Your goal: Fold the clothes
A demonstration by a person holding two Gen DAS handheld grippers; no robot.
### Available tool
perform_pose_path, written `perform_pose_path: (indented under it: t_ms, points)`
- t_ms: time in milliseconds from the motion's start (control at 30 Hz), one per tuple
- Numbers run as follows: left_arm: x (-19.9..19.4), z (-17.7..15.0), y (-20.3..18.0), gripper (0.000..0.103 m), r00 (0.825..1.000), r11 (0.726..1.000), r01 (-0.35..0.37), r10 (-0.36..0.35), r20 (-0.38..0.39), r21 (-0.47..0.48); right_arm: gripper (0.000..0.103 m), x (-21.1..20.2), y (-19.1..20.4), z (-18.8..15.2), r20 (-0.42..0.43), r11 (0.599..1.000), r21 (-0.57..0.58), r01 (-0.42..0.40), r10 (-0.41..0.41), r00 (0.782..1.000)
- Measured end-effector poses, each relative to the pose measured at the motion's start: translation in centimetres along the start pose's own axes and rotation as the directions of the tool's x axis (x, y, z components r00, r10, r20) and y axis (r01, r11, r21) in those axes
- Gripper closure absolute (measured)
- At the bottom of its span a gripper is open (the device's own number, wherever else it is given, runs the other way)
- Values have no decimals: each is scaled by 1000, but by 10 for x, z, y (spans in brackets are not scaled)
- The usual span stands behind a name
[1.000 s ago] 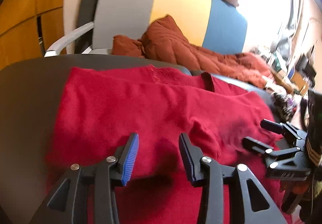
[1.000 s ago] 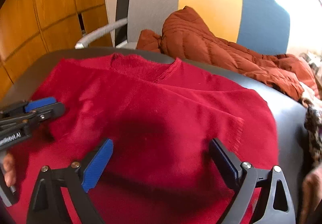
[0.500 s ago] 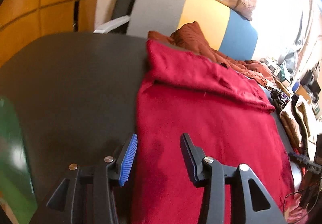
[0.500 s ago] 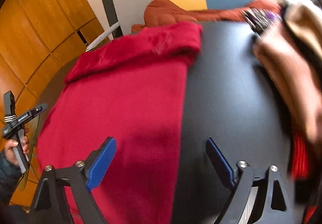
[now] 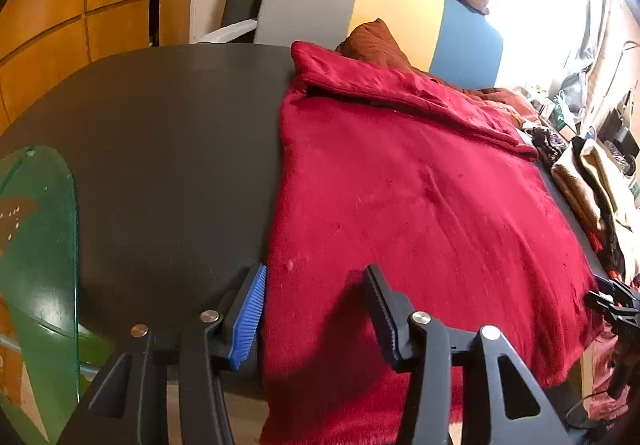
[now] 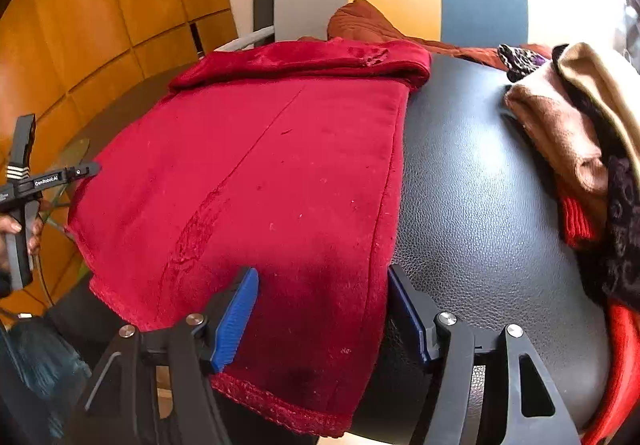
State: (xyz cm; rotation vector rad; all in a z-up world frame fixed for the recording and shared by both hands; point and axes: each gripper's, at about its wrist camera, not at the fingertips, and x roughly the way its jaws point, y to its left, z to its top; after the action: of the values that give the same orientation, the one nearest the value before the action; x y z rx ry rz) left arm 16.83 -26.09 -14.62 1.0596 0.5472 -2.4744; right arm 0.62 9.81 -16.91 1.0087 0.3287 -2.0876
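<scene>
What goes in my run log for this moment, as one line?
step: grasp hem corners | left gripper: open, opening | right gripper: open, closing | red sweater: flat on table

red garment hem (image 5: 340,405): runs off the lower edge of the left wrist frame.
Rust-brown quilted jacket (image 6: 360,21): mostly hidden behind the garment's folded top.
Pile of tan, black and red clothes (image 6: 580,149): cut by the right edge.
Clutter, upper right (image 5: 580,113): too small and overexposed to identify.
Green glass panel (image 5: 36,245): cut by the left edge.
</scene>
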Motion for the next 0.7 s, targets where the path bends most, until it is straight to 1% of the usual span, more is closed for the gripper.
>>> perform_pose_path:
  t_ms: [100, 233, 267, 300, 333, 367, 400, 467, 500, 600, 700]
  points:
    - [-3, -6, -1, 53, 1000, 1000, -2, 2, 15, 4, 35, 0, -1, -2, 7, 1000, 3, -10, 10, 1000]
    - [-3, -12, -13, 54, 998, 996, -58, 57, 16, 61, 35, 1, 0, -2, 10, 1000, -9, -6, 6, 1000]
    - [-3, -13, -15, 54, 998, 995, -67, 65, 19, 71, 36, 1, 1, -3, 10, 1000, -18, 1, -1, 1000]
    - [-3, -14, -16, 59, 997, 994, -71, 70, 22, 79, 37, 0, 3, -3, 10, 1000, -27, 9, -8, 1000]
    - [-3, -14, -17, 71, 998, 994, -66, 65, 22, 82, 41, -1, 3, -3, 11, 1000, -30, 11, -10, 1000]
    - [-4, -13, -18, 79, 998, 994, -59, 58, 17, 87, 48, -2, 4, -4, 12, 1000, -30, 8, -8, 1000]
    - [-3, -12, -19, 87, 999, 994, -54, 54, 9, 96, 54, -3, 4, -4, 13, 1000, -31, 2, -2, 1000]
    - [-3, -11, -21, 90, 999, 994, -44, 45, -9, 103, 82, -6, 6, -5, 15, 999, -33, -10, 10, 1000]
    - [-4, -11, -22, 90, 999, 994, -38, 40, -19, 103, 87, -7, 7, -6, 15, 999, -30, -18, 18, 1000]
    - [-8, -9, -18, 91, 999, 997, 4, 0, -50, 79, 91, -8, 7, -8, 14, 999, 10, -47, 47, 999]
    - [-14, -3, -8, 91, 995, 998, 67, -66, -71, 21, 92, -12, 1, -9, 14, 989, 91, -118, 118, 993]
